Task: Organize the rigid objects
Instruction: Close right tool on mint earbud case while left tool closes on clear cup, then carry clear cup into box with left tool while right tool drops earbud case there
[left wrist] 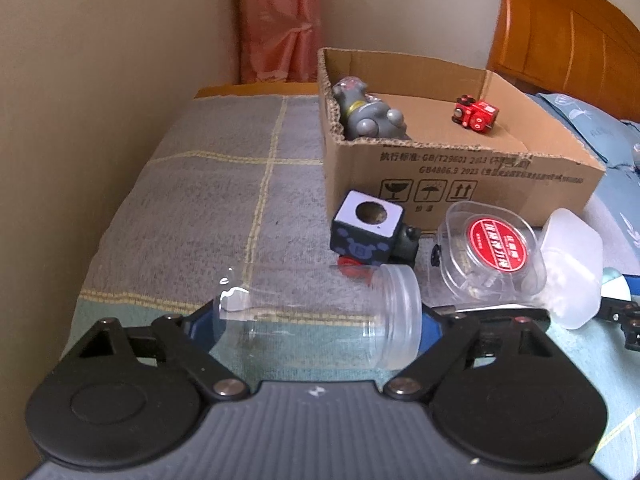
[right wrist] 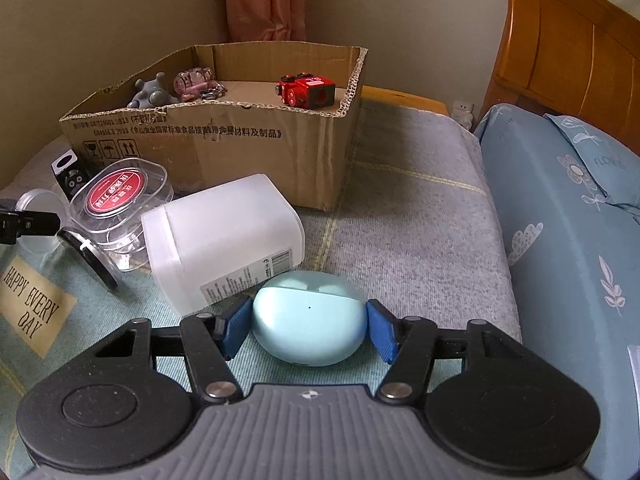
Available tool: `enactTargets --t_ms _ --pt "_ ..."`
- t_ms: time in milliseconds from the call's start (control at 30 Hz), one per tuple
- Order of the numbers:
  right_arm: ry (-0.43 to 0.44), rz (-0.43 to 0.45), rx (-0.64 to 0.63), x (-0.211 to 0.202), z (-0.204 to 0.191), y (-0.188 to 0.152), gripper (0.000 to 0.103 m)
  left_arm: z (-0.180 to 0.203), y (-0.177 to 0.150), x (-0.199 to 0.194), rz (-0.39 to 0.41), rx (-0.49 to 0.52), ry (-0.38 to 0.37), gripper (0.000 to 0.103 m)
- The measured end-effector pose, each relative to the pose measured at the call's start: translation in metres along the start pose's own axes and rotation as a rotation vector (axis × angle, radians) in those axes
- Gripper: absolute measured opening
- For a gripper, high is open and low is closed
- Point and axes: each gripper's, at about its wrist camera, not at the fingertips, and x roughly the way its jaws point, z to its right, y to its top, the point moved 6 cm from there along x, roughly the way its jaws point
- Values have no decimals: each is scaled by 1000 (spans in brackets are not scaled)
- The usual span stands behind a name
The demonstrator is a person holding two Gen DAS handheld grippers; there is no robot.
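My left gripper (left wrist: 320,320) is shut on a clear plastic jar (left wrist: 320,316) lying sideways, its pads on the jar's two ends. My right gripper (right wrist: 307,326) has its blue pads against both sides of a pale blue earbud case (right wrist: 308,316) resting on the bed cover. A cardboard box (left wrist: 460,172) stands beyond; it holds a grey figurine (left wrist: 368,114) and a red toy robot (left wrist: 476,114). The box also shows in the right wrist view (right wrist: 248,148).
In front of the box lie a black-and-white cube toy (left wrist: 370,226), a clear case with a red label (left wrist: 492,248), and a frosted white container (right wrist: 224,240). A wall runs along the left, and a wooden headboard (right wrist: 568,44) and blue pillow (right wrist: 560,208) are at right.
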Motion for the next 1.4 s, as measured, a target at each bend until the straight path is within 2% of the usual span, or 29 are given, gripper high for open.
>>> enactTargets --t_ms 433,667,833,1133,1267,1400 --pt "-34 5 -14 -24 3 0 66 17 17 -36 7 150 -69 90" --pt "-17 16 -39 -39 2 8 66 32 43 -56 59 235 -110 90" --pt "0 43 -77 -53 -3 20 66 38 67 -58 80 258 -136 90" --pt "33 136 -115 -72 -9 73 66 52 116 -43 118 318 -132 90" --pt "29 168 -124 -65 -11 104 66 57 141 -25 111 307 -142 90" --pt "37 159 -116 -44 -10 131 66 61 161 -10 119 310 -143 90"
